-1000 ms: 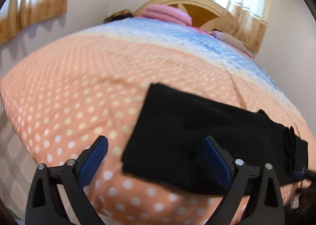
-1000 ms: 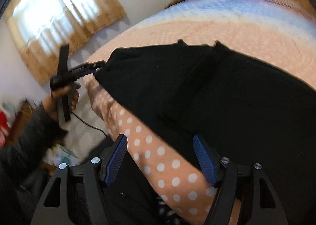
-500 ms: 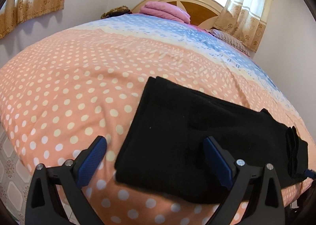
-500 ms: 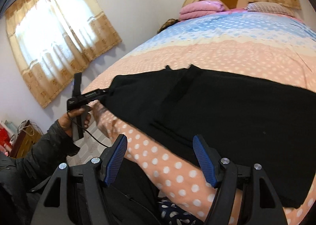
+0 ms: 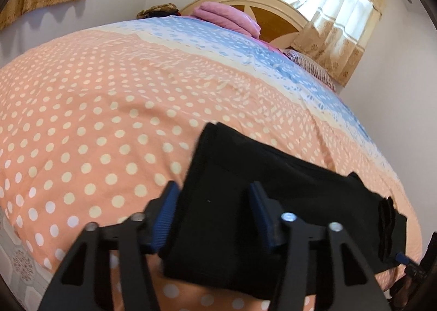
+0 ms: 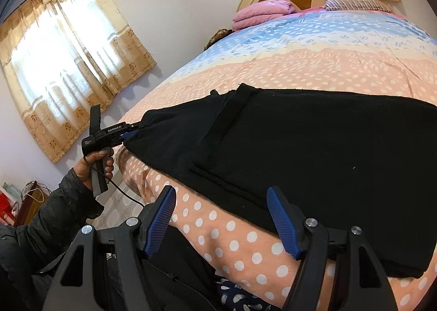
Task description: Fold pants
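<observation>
1. The black pants [image 6: 314, 152] lie folded along the near edge of the bed, a long dark band stretching from the left gripper [image 5: 211, 215] across to the right gripper [image 6: 221, 218].
2. In the left wrist view the pants' [image 5: 245, 201] end sits between the blue pads: the left pad [image 5: 165, 215] is at the cloth's outer edge, the right pad [image 5: 263, 216] over the fabric. The jaws are partly drawn in but with a clear gap, not clamped on the cloth.
3. In the right wrist view the left gripper [image 6: 128, 132] shows at the far end of the pants, its tip at the cloth's corner; the person's left hand [image 6: 98, 160], in a dark sleeve, grips the handle upright, a cable trailing below.
4. The right gripper hovers at the bed's edge, jaws spread wide with nothing between them; the pants' hem lies just ahead of its right pad [image 6: 281, 223].
5. The bedspread [image 5: 95, 119] is peach with white dots, turning blue towards the headboard [image 5: 273, 7].
6. A folded pink blanket [image 5: 226, 14] rests by the headboard; tan curtains [image 6: 68, 59] hang at bright windows against pale walls.
</observation>
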Motion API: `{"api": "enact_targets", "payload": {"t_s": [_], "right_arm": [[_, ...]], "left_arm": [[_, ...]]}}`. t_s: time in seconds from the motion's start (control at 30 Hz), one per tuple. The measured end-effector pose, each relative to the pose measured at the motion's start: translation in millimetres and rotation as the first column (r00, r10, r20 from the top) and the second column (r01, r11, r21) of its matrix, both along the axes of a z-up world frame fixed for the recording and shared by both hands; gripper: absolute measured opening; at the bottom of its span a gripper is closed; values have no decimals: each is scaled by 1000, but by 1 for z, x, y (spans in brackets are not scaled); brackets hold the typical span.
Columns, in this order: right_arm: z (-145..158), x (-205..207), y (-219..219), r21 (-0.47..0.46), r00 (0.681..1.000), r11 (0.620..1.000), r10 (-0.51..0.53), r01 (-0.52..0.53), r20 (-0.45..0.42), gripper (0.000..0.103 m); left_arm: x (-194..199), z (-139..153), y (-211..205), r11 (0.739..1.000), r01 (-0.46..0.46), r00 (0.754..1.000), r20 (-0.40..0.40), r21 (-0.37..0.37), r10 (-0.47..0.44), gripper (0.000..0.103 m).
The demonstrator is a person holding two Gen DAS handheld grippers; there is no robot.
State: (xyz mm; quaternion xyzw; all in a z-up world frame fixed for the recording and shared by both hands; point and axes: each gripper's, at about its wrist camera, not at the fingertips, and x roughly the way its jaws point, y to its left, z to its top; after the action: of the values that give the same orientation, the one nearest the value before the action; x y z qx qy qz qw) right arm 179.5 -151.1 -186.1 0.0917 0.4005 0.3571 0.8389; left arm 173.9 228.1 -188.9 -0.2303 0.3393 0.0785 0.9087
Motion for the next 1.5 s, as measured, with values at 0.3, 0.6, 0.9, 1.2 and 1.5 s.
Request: {"api": "enact_targets", "payload": {"t_s": [0.3,0.6,0.9,1.2,1.5], "right_arm": [[-4,-4,1,-16,1000,1000,-3,3,-6,70],[-2,-8,1,-20,1000,1000,-6,6,-1,70],[-1,-10,10,-45,1000,999,9,-8,14,70],[-4,-12,13,-51,1000,999,3,-2,14,70],[-6,-11,19,-65,1000,998,4,-3,15,70]], "left_arm": [[15,-4,-4,998,31,999,-31,57,-29,56],[-27,7,-1,1000,-4,999,-40,27,5,77],[-50,-4,8,974,-16,1000,20,-227,21,82],[-36,4,-13,986,-69,998,-11,-153,68,76],[-36,14,-25,998,-61,998,26,-16,61,76]]}}
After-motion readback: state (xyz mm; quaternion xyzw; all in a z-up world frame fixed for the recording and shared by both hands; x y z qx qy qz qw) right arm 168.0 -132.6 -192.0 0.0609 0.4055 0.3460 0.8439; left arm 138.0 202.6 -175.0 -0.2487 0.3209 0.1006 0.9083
